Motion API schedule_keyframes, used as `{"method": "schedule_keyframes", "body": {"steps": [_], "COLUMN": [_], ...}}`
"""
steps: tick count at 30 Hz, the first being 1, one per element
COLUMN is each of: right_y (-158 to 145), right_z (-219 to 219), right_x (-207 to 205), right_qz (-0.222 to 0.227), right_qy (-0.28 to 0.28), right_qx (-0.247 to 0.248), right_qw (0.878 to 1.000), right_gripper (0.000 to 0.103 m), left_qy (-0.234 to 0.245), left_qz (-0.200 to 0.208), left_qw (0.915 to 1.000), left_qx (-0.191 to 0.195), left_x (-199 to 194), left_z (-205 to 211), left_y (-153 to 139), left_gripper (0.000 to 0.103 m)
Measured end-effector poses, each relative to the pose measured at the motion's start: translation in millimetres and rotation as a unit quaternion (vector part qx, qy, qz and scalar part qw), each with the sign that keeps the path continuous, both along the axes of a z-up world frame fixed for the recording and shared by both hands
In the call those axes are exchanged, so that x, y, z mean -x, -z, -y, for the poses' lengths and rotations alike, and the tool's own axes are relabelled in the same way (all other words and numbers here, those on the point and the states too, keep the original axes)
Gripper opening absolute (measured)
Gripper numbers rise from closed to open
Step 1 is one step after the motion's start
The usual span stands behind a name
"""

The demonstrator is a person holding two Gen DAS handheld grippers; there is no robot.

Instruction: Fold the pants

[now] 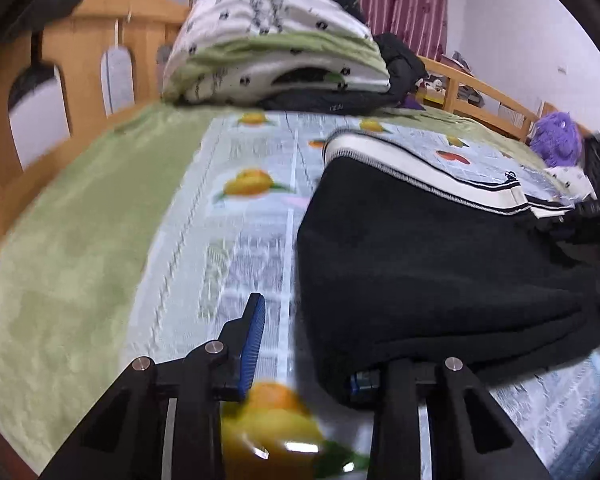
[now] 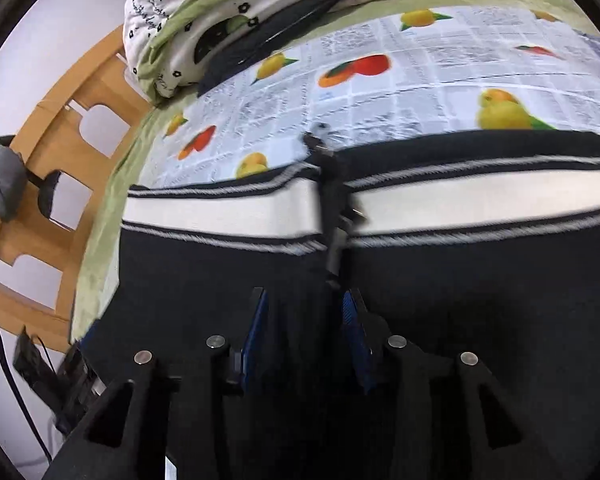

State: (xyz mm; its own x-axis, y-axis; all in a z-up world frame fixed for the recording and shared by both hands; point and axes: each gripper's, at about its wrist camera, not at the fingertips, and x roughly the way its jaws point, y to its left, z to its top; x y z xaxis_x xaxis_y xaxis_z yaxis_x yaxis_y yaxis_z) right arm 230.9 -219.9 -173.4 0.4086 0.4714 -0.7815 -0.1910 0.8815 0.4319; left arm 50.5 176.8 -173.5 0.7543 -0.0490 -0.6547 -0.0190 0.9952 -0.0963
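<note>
Fingers [image 2: 260,332] of right gripper [image 2: 306,336] parted above black pants [image 2: 460,320], gripping nothing. Left gripper [image 1: 304,344] fingers parted too, right one hidden under pants' folded edge on bed [image 1: 80,260].

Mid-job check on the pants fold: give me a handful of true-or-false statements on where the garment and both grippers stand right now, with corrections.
1. The black pants lie folded on the fruit-print sheet. True.
2. The right gripper has its fingers clamped shut on the waistband. False: the fingers stand apart over black cloth, short of the white waistband.
3. In the left wrist view, the left gripper shows one blue finger pad over bare sheet. True; the other finger is hidden under the pants' edge.
4. The folded quilt sits on top of the pants. False: it lies apart, at the wooden bed rail.
5. The waistband is plain black. False: white with dark stripes.
</note>
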Motion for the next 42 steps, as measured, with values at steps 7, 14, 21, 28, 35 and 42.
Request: {"method": "schedule_keyframes", "body": {"steps": [7, 14, 21, 28, 35, 42], "right_y": [-29, 25, -36, -55, -40, -51], "right_z": [6, -7, 39, 92, 129, 161], "right_x": [66, 71, 98, 128, 134, 132], "right_qz": [0.057, -0.02, 0.043, 0.098, 0.086, 0.1], "right_qy": [-0.037, -0.054, -0.029, 0.03, 0.075, 0.107], "right_qx": [-0.006, -0.035, -0.033, 0.051, 0.114, 0.119], "right_qw": [0.998, 0.998, 0.998, 0.993, 0.987, 0.982], "right_gripper": [0.04, 0.044, 0.041, 0.041, 0.041, 0.037], "left_qy": [0.049, 0.006, -0.027, -0.059, -0.087, -0.038], "left_qz": [-0.014, -0.027, -0.014, -0.084, -0.058, 0.005], "left_qw": [0.9983, 0.9898, 0.9724, 0.9767, 0.9899, 0.9993], "left_qx": [0.028, 0.14, 0.231, 0.188, 0.096, 0.0], "left_x": [51, 50, 33, -7, -20, -23], "left_z": [-1, -15, -21, 10, 50, 137], "left_y": [-3, -9, -15, 9, -40, -130], "left_gripper": [0.063, 0.064, 0.071, 0.061, 0.012, 0.011]}}
